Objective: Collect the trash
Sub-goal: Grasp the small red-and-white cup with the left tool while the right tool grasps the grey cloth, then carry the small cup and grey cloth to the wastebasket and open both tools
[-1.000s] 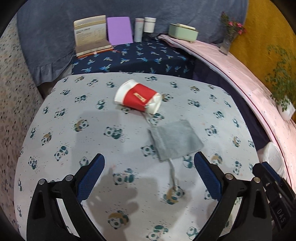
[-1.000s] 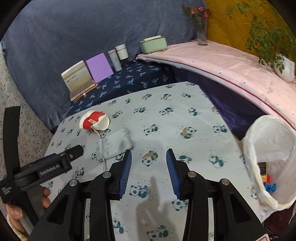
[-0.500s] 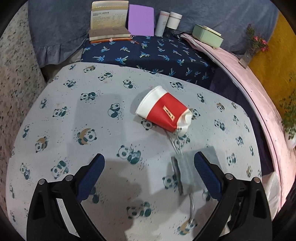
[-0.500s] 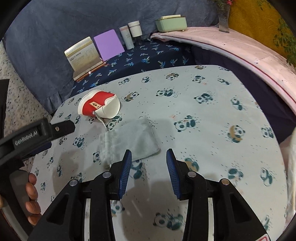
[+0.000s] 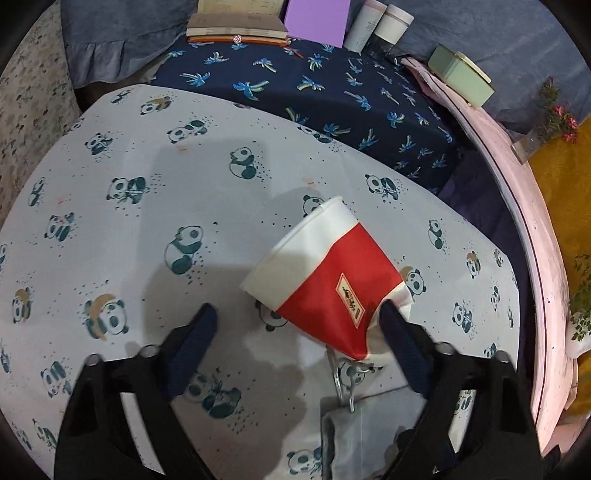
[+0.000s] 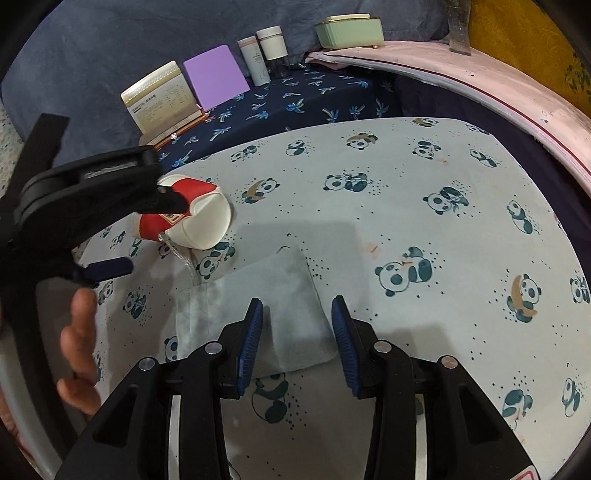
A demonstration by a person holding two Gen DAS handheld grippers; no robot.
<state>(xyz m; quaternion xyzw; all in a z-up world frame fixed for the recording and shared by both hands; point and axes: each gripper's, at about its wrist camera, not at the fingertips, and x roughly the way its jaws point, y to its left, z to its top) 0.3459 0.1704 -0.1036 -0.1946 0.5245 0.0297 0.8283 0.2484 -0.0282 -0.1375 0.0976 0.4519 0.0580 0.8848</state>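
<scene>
A crushed red and white paper cup [image 5: 328, 280] lies on its side on the panda-print table [image 5: 147, 206]. My left gripper [image 5: 295, 325] is open, its jaws on either side of the cup's base end; the right finger touches the cup. In the right wrist view the cup [image 6: 192, 218] lies at the left, with the left gripper [image 6: 129, 229] over it. A grey drawstring pouch [image 6: 255, 299] lies flat beside the cup. My right gripper [image 6: 295, 321] is open just above the pouch's near edge. The pouch [image 5: 354, 439] also shows in the left wrist view.
Behind the table a dark palm-print surface [image 6: 295, 99] carries a book [image 6: 162, 103], a purple card [image 6: 216, 75], two containers [image 6: 264, 51] and a green box [image 6: 349, 29]. A pink-covered ledge [image 6: 480, 85] runs along the right.
My left gripper has moved forward and down until its open jaws straddle the cup. My right gripper has swung left and closer, from the bag-lined bin side to just over the pouch.
</scene>
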